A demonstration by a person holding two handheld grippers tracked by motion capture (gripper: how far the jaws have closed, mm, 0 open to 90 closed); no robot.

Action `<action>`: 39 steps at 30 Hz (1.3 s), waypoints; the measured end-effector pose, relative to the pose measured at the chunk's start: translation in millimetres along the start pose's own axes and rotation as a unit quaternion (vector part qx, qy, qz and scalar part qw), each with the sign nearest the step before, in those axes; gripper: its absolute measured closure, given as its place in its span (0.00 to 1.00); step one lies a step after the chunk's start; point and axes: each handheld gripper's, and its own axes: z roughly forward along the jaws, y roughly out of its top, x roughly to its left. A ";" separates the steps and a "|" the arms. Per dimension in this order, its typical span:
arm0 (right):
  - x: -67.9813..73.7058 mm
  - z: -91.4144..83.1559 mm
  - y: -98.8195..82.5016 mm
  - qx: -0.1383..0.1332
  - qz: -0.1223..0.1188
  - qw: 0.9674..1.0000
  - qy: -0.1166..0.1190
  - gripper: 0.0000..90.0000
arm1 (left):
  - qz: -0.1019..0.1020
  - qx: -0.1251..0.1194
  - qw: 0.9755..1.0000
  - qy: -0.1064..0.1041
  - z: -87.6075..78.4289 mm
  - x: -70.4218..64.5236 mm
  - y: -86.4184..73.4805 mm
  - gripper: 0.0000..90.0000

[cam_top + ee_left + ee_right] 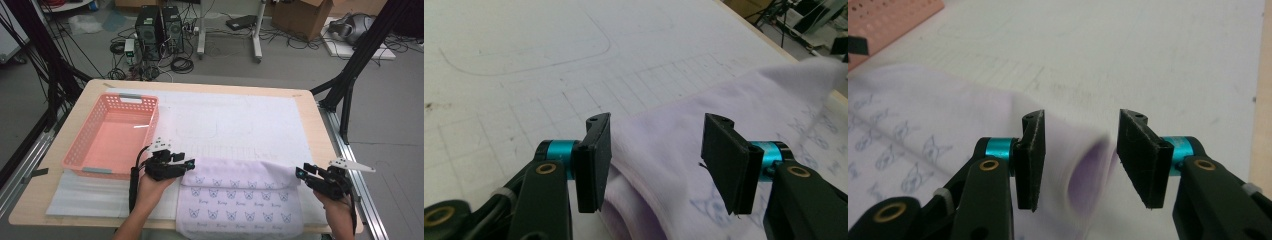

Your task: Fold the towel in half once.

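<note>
A pale lilac cloth printed with small cat faces lies folded at the front of the table, its near edge hanging over. My left gripper is at the cloth's far-left folded corner. In the left gripper view the jaws stand apart, and the cloth's fold lies loose between them. My right gripper is at the far-right corner. Its jaws are also apart, with a blurred roll of cloth between the pads and not pinched.
A pink plastic basket with nothing in it stands at the left on the white mat. The right gripper view shows the basket's corner. Black frame legs stand off both table sides, with cables and computers on the floor behind.
</note>
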 end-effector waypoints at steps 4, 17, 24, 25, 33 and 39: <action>-7.0 17.2 15.4 0.019 0.017 1.000 0.000 0.58 | -0.007 0.054 0.999 0.000 17.0 4.7 -3.3 0.62; 1.9 57.3 6.4 0.108 -0.061 0.992 -0.005 0.92 | 0.036 0.017 0.999 0.000 4.6 -8.6 -12.7 0.93; 18.0 31.3 7.4 0.038 -0.088 0.995 -0.015 0.90 | 0.048 -0.027 0.998 -0.012 -15.9 -16.1 -15.2 0.91; 20.3 27.8 6.7 0.032 -0.090 0.995 -0.012 0.90 | 0.050 -0.031 0.998 -0.018 -19.9 -17.1 -15.5 0.91; 27.5 12.3 -2.4 0.022 -0.108 0.994 -0.010 0.92 | 0.056 -0.026 0.998 -0.022 -30.4 -22.5 -25.7 0.92; 29.7 -1.4 -16.8 0.049 -0.109 0.993 0.019 0.93 | 0.055 -0.008 0.998 -0.038 -42.2 -25.6 -41.5 0.93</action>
